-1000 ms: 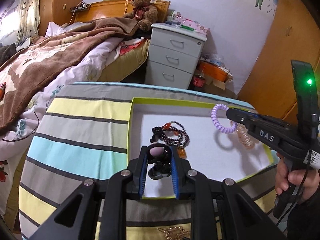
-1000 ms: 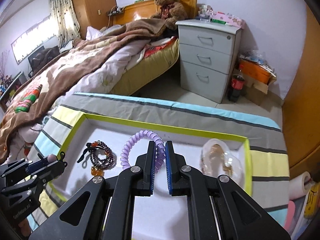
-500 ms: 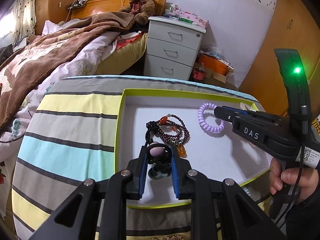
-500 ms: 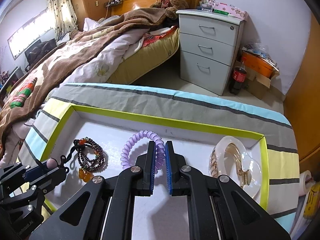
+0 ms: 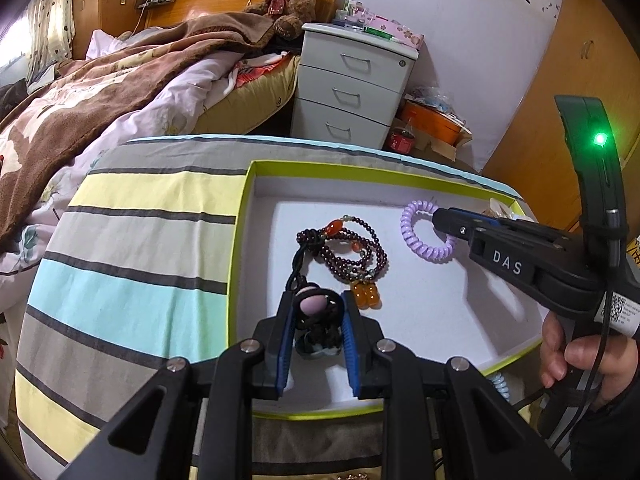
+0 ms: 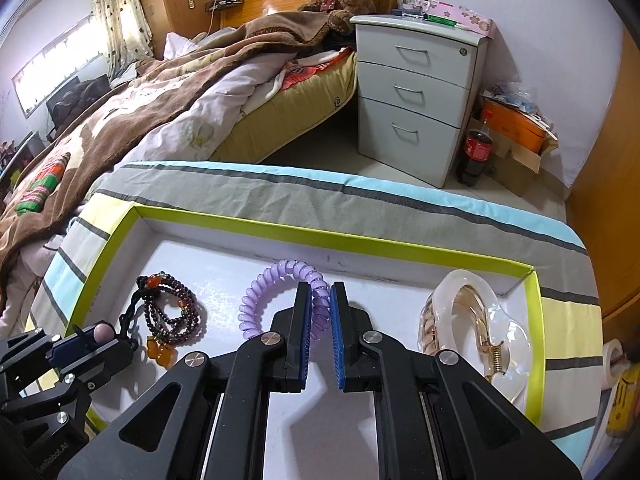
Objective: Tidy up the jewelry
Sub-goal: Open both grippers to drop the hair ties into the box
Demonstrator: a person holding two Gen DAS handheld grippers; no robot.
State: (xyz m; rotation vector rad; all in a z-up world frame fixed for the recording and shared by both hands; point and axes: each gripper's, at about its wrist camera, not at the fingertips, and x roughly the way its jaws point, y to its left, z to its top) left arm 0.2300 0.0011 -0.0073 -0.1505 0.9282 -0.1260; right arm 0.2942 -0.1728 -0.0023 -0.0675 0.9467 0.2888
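A white tray with a lime-green rim (image 5: 360, 170) (image 6: 320, 236) lies on the striped cloth. My left gripper (image 5: 317, 298) (image 6: 80, 336) is shut on a black hair tie with a pink bead (image 5: 314, 304), low over the tray's near left part. Just beyond it lies a dark red bead bracelet (image 5: 352, 252) (image 6: 172, 312) with orange beads. My right gripper (image 6: 320, 288) (image 5: 436, 214) is shut on a purple spiral hair tie (image 6: 260, 300) (image 5: 416, 236), low at the tray's middle; whether the coil touches the floor I cannot tell. A clear hair claw (image 6: 472, 320) lies at the tray's right end.
The striped cloth (image 5: 140, 240) covers a round-edged table. A bed with a brown blanket (image 6: 160, 92) stands to the left, a grey drawer unit (image 6: 416, 92) and a cola bottle (image 6: 474, 152) behind. A light blue coil (image 5: 500, 384) lies outside the tray's near right rim.
My right gripper has sunk a little with the purple coil, closer to the tray floor. The left gripper keeps its hold on the black hair tie and has hardly moved.
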